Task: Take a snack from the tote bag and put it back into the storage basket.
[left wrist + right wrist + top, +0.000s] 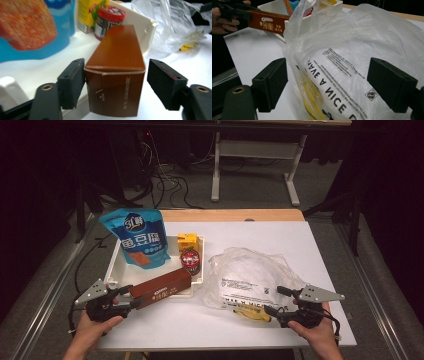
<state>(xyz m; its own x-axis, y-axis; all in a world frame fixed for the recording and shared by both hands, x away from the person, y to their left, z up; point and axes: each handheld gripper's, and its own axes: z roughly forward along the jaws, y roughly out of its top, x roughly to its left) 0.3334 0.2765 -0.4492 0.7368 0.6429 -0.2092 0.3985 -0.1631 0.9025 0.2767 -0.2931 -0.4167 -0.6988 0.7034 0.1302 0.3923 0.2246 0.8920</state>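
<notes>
— What's at the far left of the bench [260, 240]?
— The left gripper [115, 80], jaws spread around the end of the brown box [161, 288]; one pad touches it, the other stands clear. The box lies across the white tray's [116, 262] front rim.
— And in the tray?
— A blue pouch [139, 237], a yellow carton [187, 241] and a red-lidded jar [190, 261].
— Further right?
— The clear plastic bag [250, 277], something yellow inside. The right gripper [327, 83] sits at its near edge, jaws wide, gripping nothing.
</notes>
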